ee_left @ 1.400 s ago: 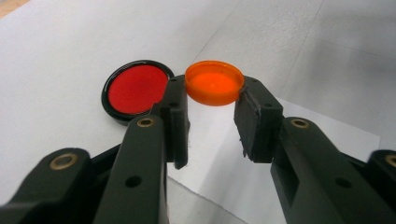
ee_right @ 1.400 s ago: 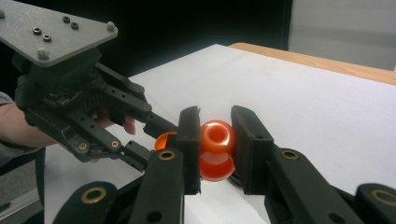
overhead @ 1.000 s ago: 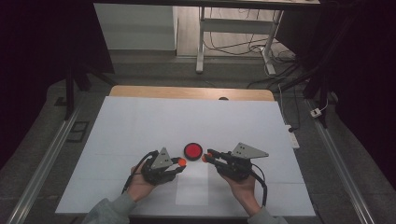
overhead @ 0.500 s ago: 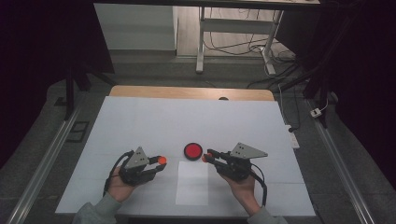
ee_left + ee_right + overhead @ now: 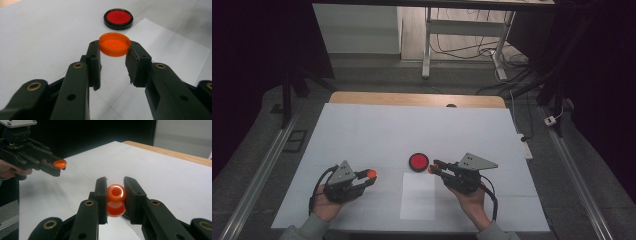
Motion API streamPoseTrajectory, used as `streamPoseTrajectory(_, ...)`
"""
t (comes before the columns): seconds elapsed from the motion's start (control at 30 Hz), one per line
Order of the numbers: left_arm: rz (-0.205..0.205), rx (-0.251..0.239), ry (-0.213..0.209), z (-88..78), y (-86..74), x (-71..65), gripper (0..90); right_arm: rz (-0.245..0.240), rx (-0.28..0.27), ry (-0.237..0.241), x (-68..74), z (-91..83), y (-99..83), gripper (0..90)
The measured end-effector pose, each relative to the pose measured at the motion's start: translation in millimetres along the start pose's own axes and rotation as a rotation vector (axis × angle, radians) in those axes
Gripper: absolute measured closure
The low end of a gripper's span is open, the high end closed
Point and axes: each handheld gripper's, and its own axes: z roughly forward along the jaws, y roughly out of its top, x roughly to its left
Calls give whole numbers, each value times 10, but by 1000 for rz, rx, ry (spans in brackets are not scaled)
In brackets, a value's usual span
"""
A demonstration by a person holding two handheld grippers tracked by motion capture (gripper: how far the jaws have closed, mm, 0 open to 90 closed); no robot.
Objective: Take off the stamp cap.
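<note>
Two hand-held grippers, left gripper [image 5: 366,179] and right gripper [image 5: 435,167], one orange cap [image 5: 114,45], one orange spool-like piece [image 5: 116,200], one red disc in a black rim [image 5: 418,162], one white paper sheet [image 5: 418,202], one white table [image 5: 377,130]

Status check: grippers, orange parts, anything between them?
Left gripper shut on orange cap. Right gripper shut on orange bottle, mouth open. Red disc beside right gripper's tips, cap well apart.

lab, white-covered table [image 5: 362,130], floor cables [image 5: 462,47], metal rails [image 5: 259,172]
</note>
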Motion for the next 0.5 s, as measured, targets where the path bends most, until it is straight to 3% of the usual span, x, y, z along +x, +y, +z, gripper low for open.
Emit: streamPoseTrajectory(0.5,-48,18,26,-110,-174,102,655,-4,-2,-10,-12,-5,6,726)
